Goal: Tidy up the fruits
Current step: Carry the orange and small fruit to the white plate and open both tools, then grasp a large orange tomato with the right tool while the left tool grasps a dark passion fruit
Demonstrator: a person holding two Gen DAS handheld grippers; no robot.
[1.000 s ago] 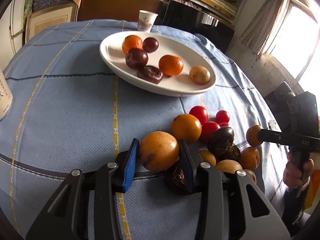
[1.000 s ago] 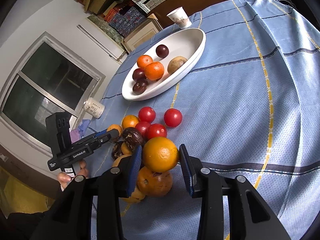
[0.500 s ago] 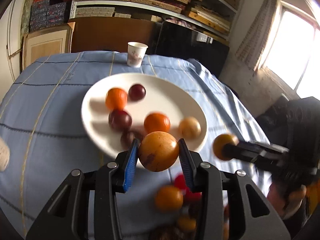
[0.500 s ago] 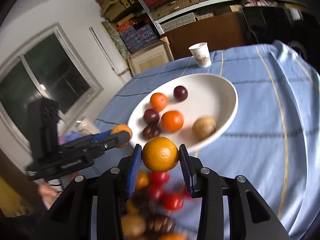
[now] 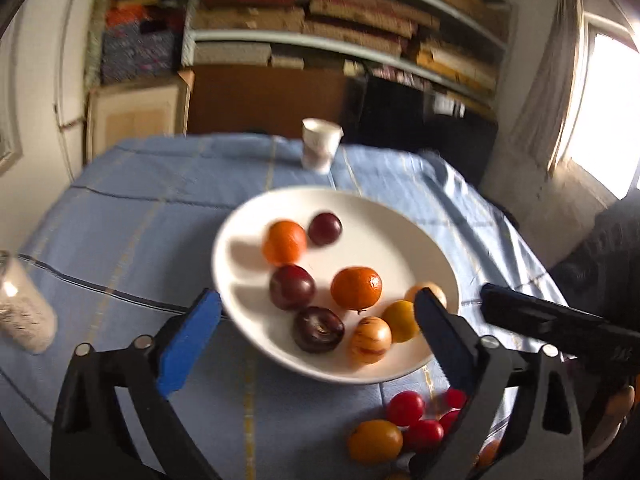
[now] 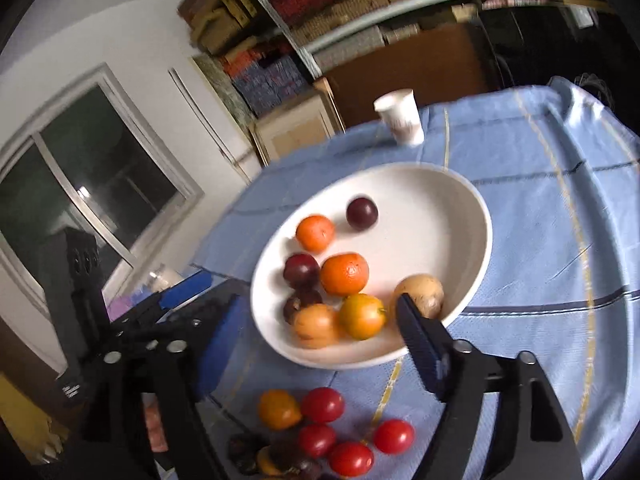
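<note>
A white oval plate [image 5: 400, 216] [image 6: 452, 216] on the blue cloth holds several fruits: oranges, dark plums and brownish ones. Two newly placed fruits, a streaked yellow one [image 5: 370, 339] [image 6: 316, 326] and an orange one [image 5: 401, 320] [image 6: 362, 316], lie at its near rim. My left gripper [image 5: 316, 336] is open and empty above the plate's near edge. My right gripper [image 6: 316, 340] is open and empty beside it. A pile of red tomatoes [image 6: 320, 404] [image 5: 406, 408], an orange [image 5: 374, 440] and dark fruits lies on the cloth before the plate.
A paper cup [image 5: 320, 150] [image 6: 400, 120] stands behind the plate. A white jar [image 5: 24, 312] stands at the left of the table. Shelves and a cabinet are behind the table. The right gripper's body [image 5: 560, 324] shows in the left wrist view.
Both grippers rose from the pile with a fruit each, moved over the plate and opened. The two fruits now lie on the plate's near side.
</note>
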